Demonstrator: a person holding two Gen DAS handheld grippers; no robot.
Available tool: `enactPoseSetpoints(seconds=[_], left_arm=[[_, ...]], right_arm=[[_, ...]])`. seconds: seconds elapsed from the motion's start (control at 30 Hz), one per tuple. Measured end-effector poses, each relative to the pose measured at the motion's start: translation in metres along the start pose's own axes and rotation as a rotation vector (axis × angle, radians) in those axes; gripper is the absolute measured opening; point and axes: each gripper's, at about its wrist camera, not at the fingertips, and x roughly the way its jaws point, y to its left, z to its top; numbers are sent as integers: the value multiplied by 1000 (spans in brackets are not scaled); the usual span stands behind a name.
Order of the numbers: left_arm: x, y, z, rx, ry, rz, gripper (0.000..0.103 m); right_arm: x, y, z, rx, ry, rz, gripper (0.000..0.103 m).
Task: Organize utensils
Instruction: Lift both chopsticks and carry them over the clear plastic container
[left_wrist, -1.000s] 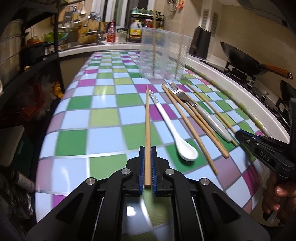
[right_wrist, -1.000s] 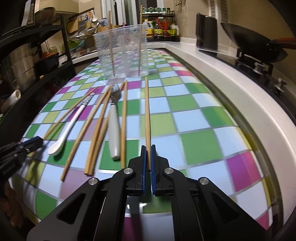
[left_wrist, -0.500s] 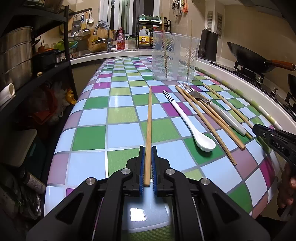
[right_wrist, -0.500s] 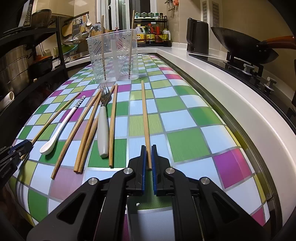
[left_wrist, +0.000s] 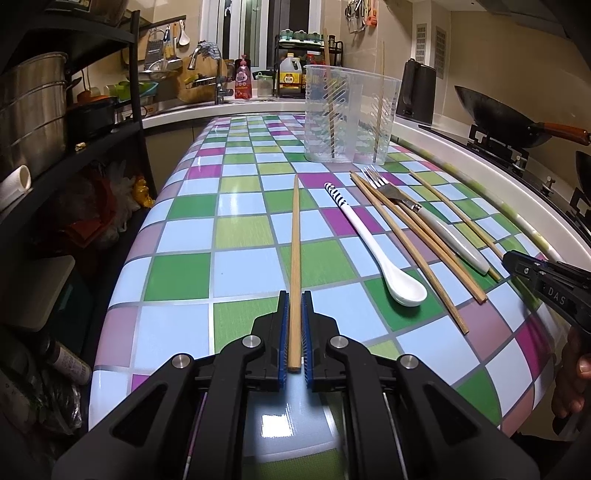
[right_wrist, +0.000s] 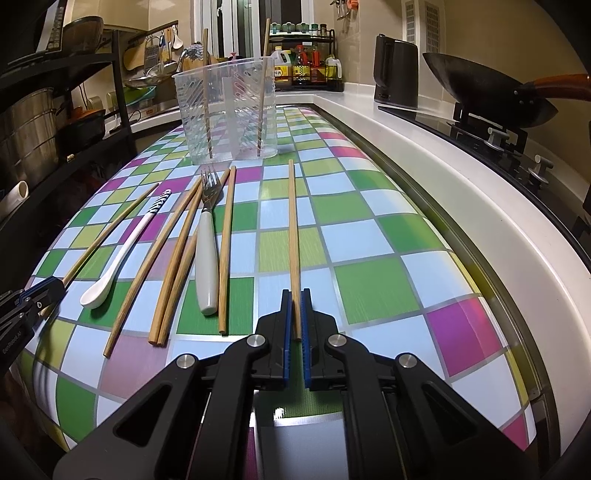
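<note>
My left gripper (left_wrist: 294, 295) is shut on the near end of a wooden chopstick (left_wrist: 295, 243) that points toward the clear plastic holder (left_wrist: 351, 114). My right gripper (right_wrist: 295, 293) is shut on another wooden chopstick (right_wrist: 292, 229). On the checkered table between them lie a white spoon (left_wrist: 373, 247) with a striped handle, a fork (left_wrist: 417, 210) with a white handle and several loose chopsticks (left_wrist: 413, 240). The same group shows in the right wrist view: spoon (right_wrist: 122, 251), fork (right_wrist: 207, 236), holder (right_wrist: 227, 110). Two chopsticks stand in the holder.
A wok (right_wrist: 487, 88) sits on the stove to the right past the white counter edge (right_wrist: 461, 177). A black kettle (right_wrist: 396, 74) stands at the back. A dark shelf rack with pots (left_wrist: 33, 110) runs along the table's left side.
Both grippers have risen and tilted up with their chopsticks held, so the far ends lifted and more of the kitchen beyond the holder shows. The loose utensils have not moved.
</note>
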Motion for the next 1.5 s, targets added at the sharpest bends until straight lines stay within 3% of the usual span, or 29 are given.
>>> enactPoseSetpoints(seconds=[0.5,0.9,1.2,1.5], left_arm=[[-24,1,8,-9,-45,-14,7],[-57,4,19,-13,-149,-26,7],[-86,10,50,-1,-264,-37,7],[-93,8,103,0,-285,-87,7]], right_arm=[[-33,4,13,-12,-68,-6,5],[-79,5,32,-29,-166,-25,5],[-118,10,58,-66,-261,-30,5],[-138,9,101,-81,-328,-5,5]])
